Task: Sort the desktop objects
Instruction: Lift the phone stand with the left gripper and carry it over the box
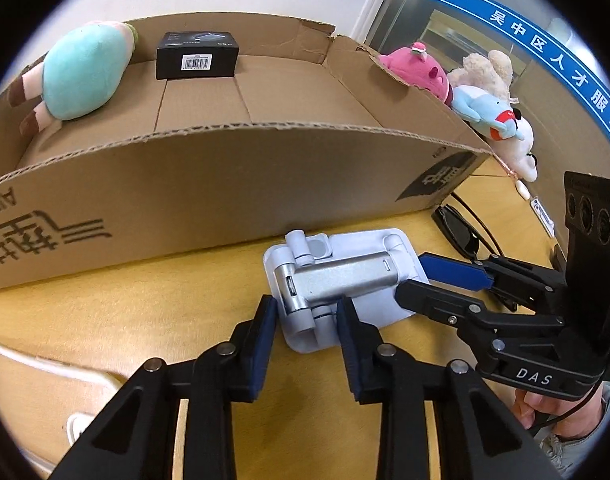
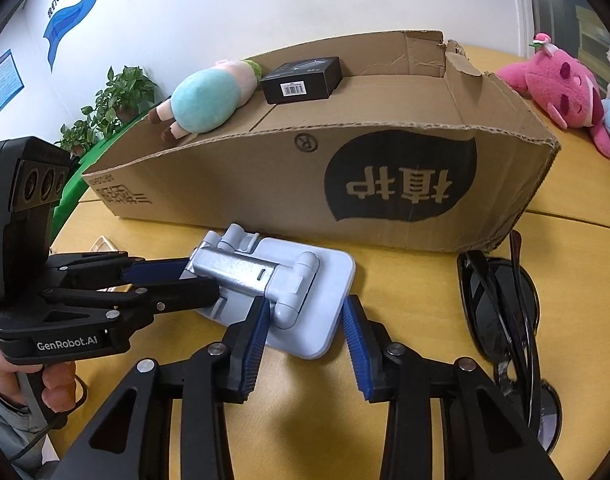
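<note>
A folded phone stand (image 1: 345, 276) (image 2: 329, 276), a pale blue base with a silver arm, lies flat on the yellow wooden table in front of a cardboard box (image 1: 225, 168) (image 2: 245, 184). My left gripper (image 1: 307, 308) (image 2: 201, 278) is shut on the stand's hinge end, its blue pads against both sides. My right gripper (image 2: 305, 308) (image 1: 411, 278) is shut on the opposite end, one pad on the foot hinge and the other on the base's edge. Inside the box lie a teal plush toy (image 1: 85, 76) and a small black carton (image 1: 197, 56).
Black sunglasses (image 2: 501, 300) (image 1: 461, 236) lie on the table just right of the stand. A pink plush (image 2: 561, 84) and other soft toys sit beyond the box's right end. A person's hand (image 2: 53, 392) holds the left gripper's handle. Potted plants (image 2: 117, 96) stand at the far left.
</note>
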Motion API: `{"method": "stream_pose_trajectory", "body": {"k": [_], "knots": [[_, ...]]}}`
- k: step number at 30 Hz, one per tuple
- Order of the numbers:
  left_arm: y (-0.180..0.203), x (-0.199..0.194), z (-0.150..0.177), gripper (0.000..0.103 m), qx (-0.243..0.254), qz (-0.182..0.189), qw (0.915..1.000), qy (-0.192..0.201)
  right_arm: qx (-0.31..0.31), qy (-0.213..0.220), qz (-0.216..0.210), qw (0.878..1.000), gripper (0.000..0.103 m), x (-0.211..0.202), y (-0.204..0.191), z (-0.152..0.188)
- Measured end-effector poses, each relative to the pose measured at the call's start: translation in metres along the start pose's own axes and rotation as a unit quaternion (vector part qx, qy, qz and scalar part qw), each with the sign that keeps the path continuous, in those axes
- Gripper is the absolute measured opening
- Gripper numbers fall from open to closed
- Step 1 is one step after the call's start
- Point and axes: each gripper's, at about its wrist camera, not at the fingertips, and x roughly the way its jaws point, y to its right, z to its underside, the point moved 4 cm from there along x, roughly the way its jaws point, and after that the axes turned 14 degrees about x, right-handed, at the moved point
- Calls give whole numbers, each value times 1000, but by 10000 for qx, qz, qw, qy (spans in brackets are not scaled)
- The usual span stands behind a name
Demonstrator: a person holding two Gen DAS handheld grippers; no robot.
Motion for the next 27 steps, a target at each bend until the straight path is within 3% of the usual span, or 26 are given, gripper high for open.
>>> {"method": "stream_pose_trajectory", "body": {"k": [7, 12, 17, 22, 27], "knots": [[13, -31, -11, 28, 123, -215, 9994, 259, 172, 263, -221, 9993, 36, -26, -7, 6], [18, -71, -39, 27, 273, -327, 9961, 769, 121, 719, -285, 9969, 36, -64, -22, -11], [14, -111, -71, 27, 369, -459, 9896, 1312, -125, 1346, -336, 9902, 36, -106, -53, -45], [-6, -153, -100, 27, 414, -862, 9796, 1765, -544, 1772, -318, 9822, 36, -128, -96, -90], [-48, -180, -116, 27, 264, -1081, 9756, 1893, -899, 1966, -590, 9746, 36, -124, -146, -132]]}}
